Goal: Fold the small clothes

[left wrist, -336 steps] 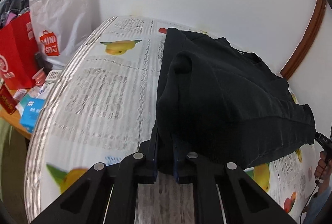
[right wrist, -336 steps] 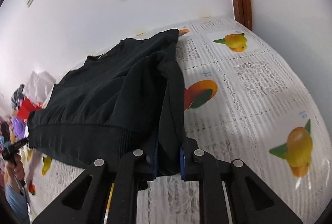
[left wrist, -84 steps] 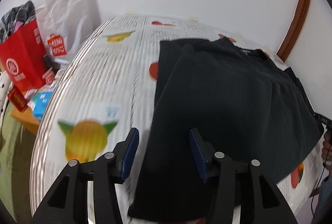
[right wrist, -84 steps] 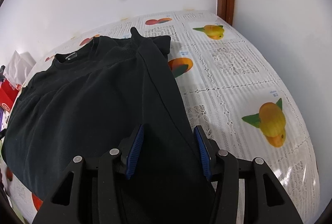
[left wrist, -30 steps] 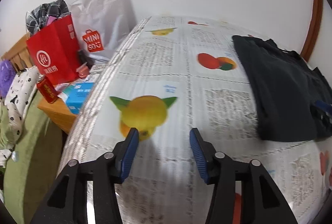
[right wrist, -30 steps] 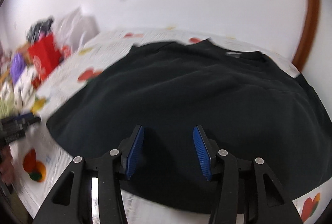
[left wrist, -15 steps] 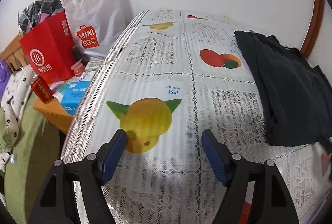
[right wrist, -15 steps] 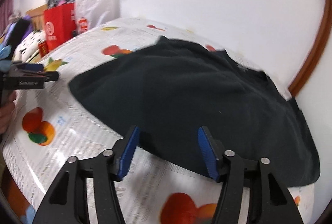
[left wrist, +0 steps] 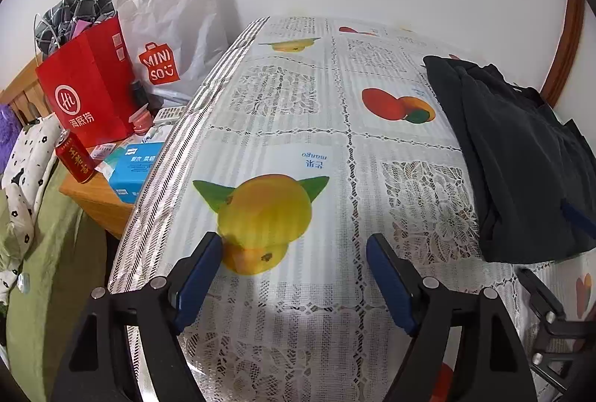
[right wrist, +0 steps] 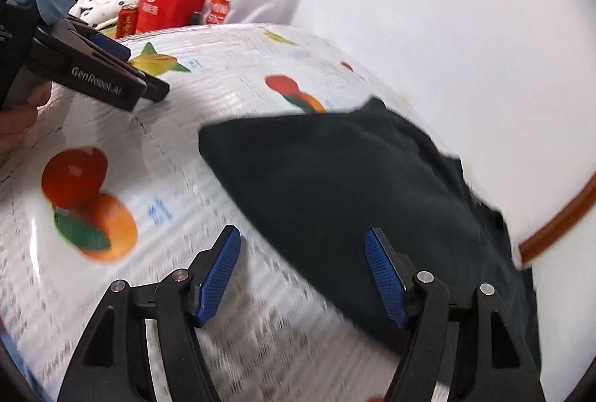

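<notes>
Hand-held gripper (right wrist: 301,271) off folded garment (right wrist: 354,178)

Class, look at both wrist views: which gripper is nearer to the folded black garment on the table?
Right. The right gripper is opening at the black garment's near edge; the left gripper, also opening, hovers over a printed mango, off to the garment's side.

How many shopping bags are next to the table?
2. A red paper shopping bag stands left of the table beside a red can, and a white plastic shopping bag stands behind it against the wall. More may be hidden behind them.
</notes>
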Motion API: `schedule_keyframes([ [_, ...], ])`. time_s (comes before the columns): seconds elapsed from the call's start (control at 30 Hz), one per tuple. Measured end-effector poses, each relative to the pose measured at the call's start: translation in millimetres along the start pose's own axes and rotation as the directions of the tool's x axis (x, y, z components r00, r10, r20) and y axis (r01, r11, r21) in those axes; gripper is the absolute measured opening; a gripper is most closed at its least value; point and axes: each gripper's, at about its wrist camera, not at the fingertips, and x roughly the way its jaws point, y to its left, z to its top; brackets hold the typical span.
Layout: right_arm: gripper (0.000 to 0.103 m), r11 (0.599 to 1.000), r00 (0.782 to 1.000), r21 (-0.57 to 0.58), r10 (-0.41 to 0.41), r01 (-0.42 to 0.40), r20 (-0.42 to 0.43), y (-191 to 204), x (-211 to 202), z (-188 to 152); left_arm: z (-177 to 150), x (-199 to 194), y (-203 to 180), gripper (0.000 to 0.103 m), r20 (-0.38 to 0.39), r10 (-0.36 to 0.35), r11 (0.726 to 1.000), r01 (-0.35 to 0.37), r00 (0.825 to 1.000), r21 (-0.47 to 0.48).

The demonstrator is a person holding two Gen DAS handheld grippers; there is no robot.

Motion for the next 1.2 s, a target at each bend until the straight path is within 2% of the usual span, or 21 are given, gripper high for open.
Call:
schedule_keyframes([
  [0.17,0.068,0.998,0.999,-0.046,-0.040,0.041,0.019,9,19,21,0,0,1,0.078,0.000,0.001,1.000,-0.001,1.000,-0.007],
  [0.33,0.066,1.000,1.000,0.015,-0.019,0.019,-0.003,3,36,35,0,0,1,0.078,0.000,0.000,1.000,0.000,1.000,-0.008],
  [0.4,0.054,0.998,0.999,0.048,0.039,-0.038,-0.017,0,41,39,0,0,1,0.078,0.000,0.000,1.000,0.000,1.000,-0.008],
  [0.43,0.044,0.997,0.999,0.056,0.050,-0.049,-0.018,1,41,40,0,0,2,0.078,0.000,0.000,1.000,0.000,1.000,-0.008],
  [0.47,0.031,0.998,0.999,0.054,0.029,-0.027,-0.027,2,43,41,0,0,2,0.078,0.000,0.000,1.000,0.000,1.000,-0.008],
  [0.5,0.025,0.999,0.999,0.036,-0.015,0.016,-0.037,4,46,42,0,-1,2,0.078,0.000,-0.001,1.000,0.001,1.000,-0.009],
  [0.57,0.017,0.999,1.000,0.035,-0.016,0.017,-0.023,4,43,42,1,0,2,0.078,0.001,-0.006,1.000,0.006,1.000,-0.011],
  [0.67,0.015,0.987,0.999,0.155,0.051,-0.053,0.019,-20,30,46,1,0,1,0.079,0.000,-0.005,1.000,0.005,1.000,-0.010],
  [0.77,0.014,0.959,0.992,0.263,0.082,-0.105,0.098,-53,9,50,1,0,2,0.079,0.001,-0.005,1.000,0.005,1.000,-0.011],
  [0.9,0.014,0.906,0.977,0.404,0.043,-0.126,0.207,-114,-26,43,1,0,2,0.080,-0.001,0.001,1.000,-0.001,1.000,-0.010],
  [0.97,0.014,0.878,0.972,0.459,0.025,-0.133,0.235,-142,-35,34,1,0,2,0.080,-0.001,0.002,1.000,-0.002,1.000,-0.009],
  [1.13,0.014,0.755,0.967,0.640,-0.035,-0.141,0.254,-218,-50,-15,0,0,2,0.082,-0.003,0.009,1.000,-0.009,1.000,-0.008],
  [1.2,0.014,0.697,0.970,0.706,-0.068,-0.122,0.234,-240,-50,-43,0,0,2,0.082,-0.004,0.013,1.000,-0.013,1.000,-0.008],
])
